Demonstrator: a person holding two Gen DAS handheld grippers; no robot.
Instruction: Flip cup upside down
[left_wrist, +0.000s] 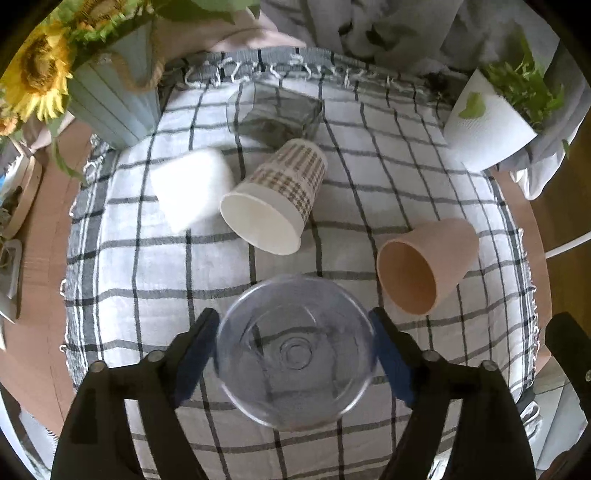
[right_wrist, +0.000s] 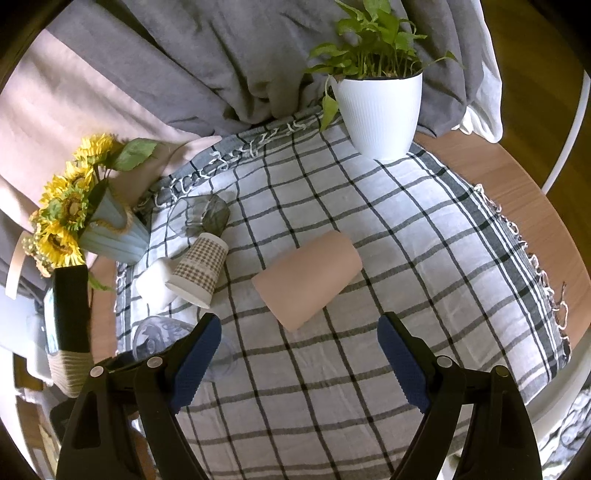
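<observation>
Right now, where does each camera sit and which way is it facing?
Left wrist: on the left gripper, looking down its fingers into the clear cup they hold.
Right wrist: on the right gripper, open, above the checked cloth, facing the pink cup.
Shared: pink cup, plaid cup, cloth, sunflowers, white planter.

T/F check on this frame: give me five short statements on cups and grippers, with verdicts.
1. The left gripper holds the clear plastic cup between its fingers. True.
2. The right gripper is shut on the pink cup. False: it is open and holds nothing.
3. The pink cup lies on its side on the checked cloth. True.
4. The plaid paper cup stands upright. False: it lies on its side too.
5. The white planter sits at the cloth's centre. False: it stands at the far edge.
</observation>
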